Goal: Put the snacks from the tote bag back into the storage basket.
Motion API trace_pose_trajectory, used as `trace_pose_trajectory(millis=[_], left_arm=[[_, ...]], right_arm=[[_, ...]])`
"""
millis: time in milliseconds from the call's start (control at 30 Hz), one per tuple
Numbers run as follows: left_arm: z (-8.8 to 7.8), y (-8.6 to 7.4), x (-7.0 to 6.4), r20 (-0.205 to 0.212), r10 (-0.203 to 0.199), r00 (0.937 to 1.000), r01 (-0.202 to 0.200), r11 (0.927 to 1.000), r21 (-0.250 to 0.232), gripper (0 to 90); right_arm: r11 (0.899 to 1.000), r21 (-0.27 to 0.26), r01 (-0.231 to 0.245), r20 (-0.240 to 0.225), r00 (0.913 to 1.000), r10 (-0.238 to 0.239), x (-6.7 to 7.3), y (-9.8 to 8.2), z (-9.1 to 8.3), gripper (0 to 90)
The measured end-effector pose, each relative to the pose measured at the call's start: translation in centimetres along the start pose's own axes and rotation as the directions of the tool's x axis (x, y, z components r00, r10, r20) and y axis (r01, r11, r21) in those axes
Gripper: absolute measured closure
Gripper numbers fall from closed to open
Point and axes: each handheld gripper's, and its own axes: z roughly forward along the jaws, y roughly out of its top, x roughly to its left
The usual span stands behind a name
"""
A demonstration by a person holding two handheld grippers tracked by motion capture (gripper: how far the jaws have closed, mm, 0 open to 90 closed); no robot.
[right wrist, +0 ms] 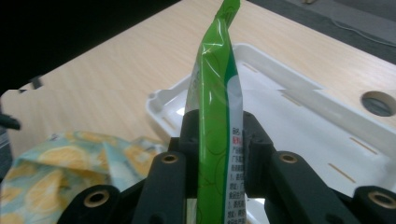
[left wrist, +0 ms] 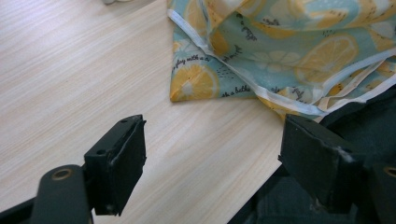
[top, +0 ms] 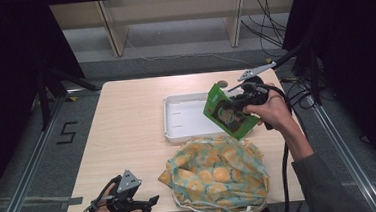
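- The flat green plastic snack packet (top: 229, 110) with a printed picture on its face is in your right gripper (top: 245, 101), lifted clear of the table and hanging over the near right corner of the tray; in the high view it stands tilted, its top edge leaning towards the left.
- In the right gripper view the green packet (right wrist: 215, 112) rises edge-on between the two black jaws; both pads press against its faces, so you are pinching it firmly near its lower end.
- Your right hand (top: 271, 111) wraps the gripper body; the black cable trails down past your forearm to the table's near edge.
- Beneath and behind the packet lies the shallow white rectangular plastic tray (top: 182, 117), flat on the table; its inside looks bare.
- Just in front of the tray sits the crumpled cloth bag printed with yellow lemon slices on pale blue (top: 218, 176), its white-trimmed edges loose; it lies near the tray's front rim.
- Your left gripper (top: 150, 201) rests low at the near left edge of the light wooden table (top: 127, 125), well apart from the packet; its jaws stand spread wide with nothing between them, pointing towards a corner of the lemon bag (left wrist: 280, 60).
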Motion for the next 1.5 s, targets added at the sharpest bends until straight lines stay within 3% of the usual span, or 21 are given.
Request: trace_pose_trajectory(millis=[167, 200, 233, 367, 533, 600, 667, 700, 767, 833, 900, 933, 1033, 1200, 1233, 1267, 1300, 1333, 1367, 1433, 1500], left_arm=[[0.0, -0.1, 0.0, -0.004, -0.001, 1.0000, 0.001, 1.0000, -0.009, 21.8], [0.0, -0.1, 0.0, -0.003, -0.010, 0.9999, 0.010, 0.9999, -0.013, 21.8], [0.1, -0.1, 0.0, -0.004, -0.010, 0.9999, 0.010, 0.9999, -0.012, 21.8], [0.0, -0.1, 0.0, -0.002, -0.009, 1.0000, 0.009, 1.0000, -0.001, 21.9], [0.2, -0.2, -0.1, 0.001, -0.013, 0.9999, 0.013, 0.9999, -0.002, 21.9], [0.2, -0.2, -0.1, 0.004, -0.022, 0.9998, 0.022, 0.9998, -0.004, 21.9], [0.2, -0.2, -0.1, 0.003, -0.021, 0.9998, 0.021, 0.9998, -0.005, 21.9], [0.2, -0.2, -0.1, 0.004, -0.019, 0.9998, 0.019, 0.9998, -0.006, 21.9], [0.2, -0.2, -0.2, 0.000, -0.033, 0.9995, 0.033, 0.9994, -0.011, 21.9], [0.2, -0.2, -0.2, 0.005, -0.024, 0.9997, 0.024, 0.9997, -0.009, 21.9], [0.2, -0.2, -0.2, 0.005, -0.023, 0.9997, 0.023, 0.9997, -0.010, 21.9], [0.2, -0.2, -0.2, 0.005, -0.018, 0.9998, 0.018, 0.9998, -0.009, 21.9], [0.2, -0.2, -0.2, 0.007, -0.031, 0.9995, 0.031, 0.9994, -0.015, 21.9], [0.3, -0.2, -0.4, 0.006, -0.045, 0.9990, 0.045, 0.9987, -0.024, 21.8], [0.2, -0.2, -0.3, 0.011, -0.016, 0.9998, 0.016, 0.9998, -0.009, 21.8], [0.2, -0.2, -0.3, 0.011, -0.002, 0.9999, 0.002, 1.0000, -0.009, 21.8], [0.1, -0.2, -0.2, 0.011, 0.000, 0.9999, 0.000, 1.0000, -0.009, 21.8], [0.1, -0.2, -0.2, 0.012, -0.001, 0.9999, 0.001, 1.0000, -0.010, 21.8], [0.1, -0.2, -0.3, 0.012, -0.011, 0.9999, 0.012, 0.9999, -0.008, 21.8], [0.1, -0.2, -0.2, 0.011, -0.007, 0.9999, 0.007, 0.9999, -0.007, 21.8], [0.0, -0.2, -0.2, 0.011, -0.006, 0.9999, 0.006, 0.9999, -0.008, 21.8]], right_arm=[[1.000, 0.003, -0.028, 0.051, 0.9983, 0.028, -1.3, 0.8, 0.2, 75.3], [1.000, -0.023, -0.020, 0.058, 0.9981, 0.022, -1.5, 0.8, 0.5, 75.3], [0.999, 0.004, -0.037, 0.059, 0.9976, 0.037, -1.6, 1.0, 0.4, 75.3], [0.998, -0.016, -0.056, 0.085, 0.9947, 0.057, -2.3, 1.6, 1.1, 75.3], [0.997, 0.000, -0.076, 0.105, 0.9916, 0.076, -2.9, 2.1, 1.5, 75.3], [0.995, -0.025, -0.099, 0.130, 0.9863, 0.101, -3.5, 2.3, 2.1, 75.3], [0.994, -0.002, -0.110, 0.130, 0.9855, 0.109, -3.7, 2.5, 2.1, 75.3], [0.994, -0.030, -0.109, 0.135, 0.9845, 0.112, -3.9, 2.5, 2.5, 75.3], [0.991, -0.022, -0.128, 0.145, 0.9807, 0.130, -4.2, 2.6, 2.7, 75.3], [0.986, -0.022, -0.164, 0.168, 0.9717, 0.166, -4.7, 2.8, 3.3, 75.3], [0.989, -0.034, -0.146, 0.173, 0.9735, 0.149, -5.1, 2.9, 3.5, 75.3], [0.985, -0.033, -0.172, 0.183, 0.9674, 0.175, -5.2, 2.9, 3.7, 75.3], [0.986, -0.048, -0.157, 0.219, 0.9619, 0.164, -5.9, 2.9, 4.3, 75.3], [0.983, -0.040, -0.180, 0.258, 0.9483, 0.184, -6.9, 2.8, 5.2, 75.2], [0.981, -0.036, -0.193, 0.257, 0.9463, 0.196, -7.1, 2.8, 5.4, 75.3], [0.973, -0.036, -0.229, 0.269, 0.9353, 0.230, -7.1, 2.7, 5.6, 75.3], [0.971, -0.036, -0.237, 0.279, 0.9306, 0.237, -7.2, 2.7, 5.7, 75.2], [0.974, -0.037, -0.222, 0.285, 0.9321, 0.224, -7.6, 2.6, 5.9, 75.2], [0.970, -0.029, -0.242, 0.295, 0.9250, 0.239, -7.8, 2.6, 6.1, 75.3], [0.972, -0.023, -0.233, 0.305, 0.9244, 0.229, -8.0, 2.6, 6.1, 75.3], [0.963, -0.052, -0.264, 0.303, 0.9149, 0.267, -8.0, 2.5, 6.5, 75.3]])
